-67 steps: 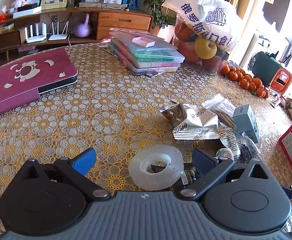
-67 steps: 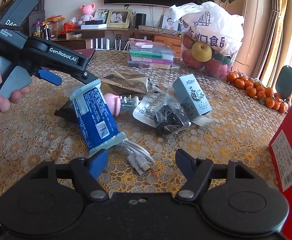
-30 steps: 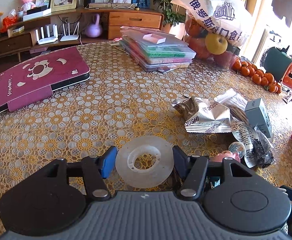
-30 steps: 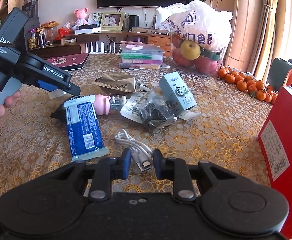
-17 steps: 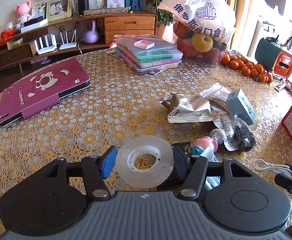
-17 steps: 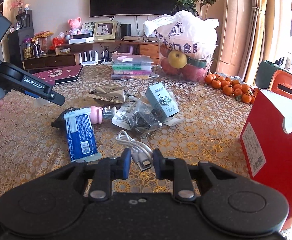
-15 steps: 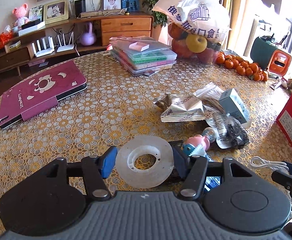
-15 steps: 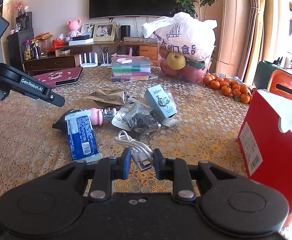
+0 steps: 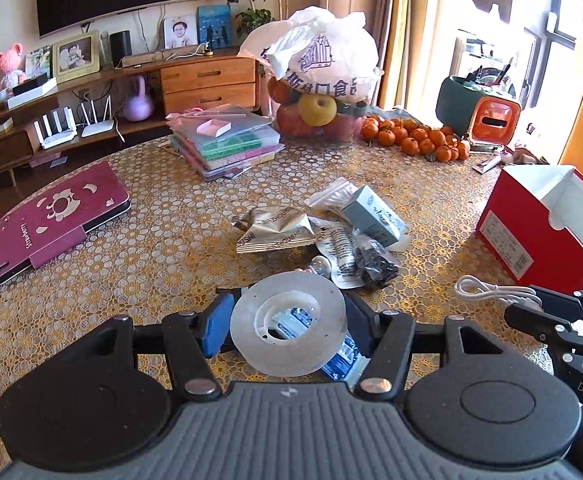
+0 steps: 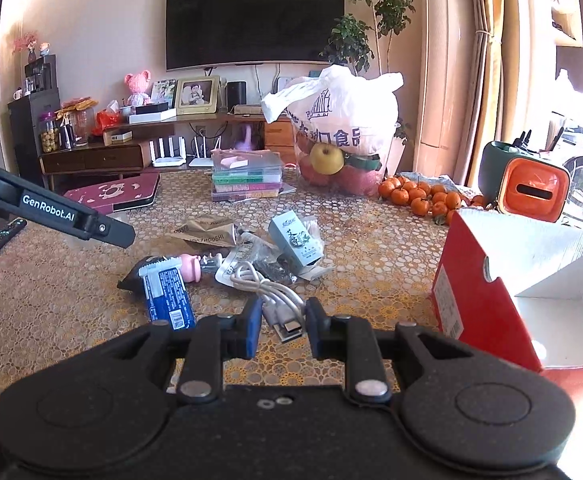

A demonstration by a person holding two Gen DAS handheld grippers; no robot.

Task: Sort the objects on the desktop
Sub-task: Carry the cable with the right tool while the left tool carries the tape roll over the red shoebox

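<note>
Two grippers, both loaded, above a round table [image 9: 139, 248] with a gold lace cloth. Largest item: red box [image 10: 487, 292], open-topped, white inside, standing at the table's right edge; judged the drop point for both loads. Next: loose pile near the table's middle, holding a foil pouch [image 9: 275, 232], a small carton [image 9: 373, 216], a black-filled clear bag [image 9: 367, 264], a blue wrapper [image 10: 169, 296] and a pink toy [image 10: 191, 266]; all unsorted. Next: tape roll [image 9: 287, 322], clear, lying flat with its hole facing up, clamped across its width by the left gripper [image 9: 287, 324] and held above the table. Smallest: white cable [image 10: 267, 292], coiled, its plug end pinched in the right gripper [image 10: 281, 326], the coil trailing forward away from the fingers. Key relation: the box lies to the right of both grippers; the right gripper is the nearer, with the box just beside it, while the left gripper sits well apart from it, with the right gripper between it and the box. Judgement: cable likely goes in first, coil leading over the box's near wall; roll follows once that path is free.
</note>
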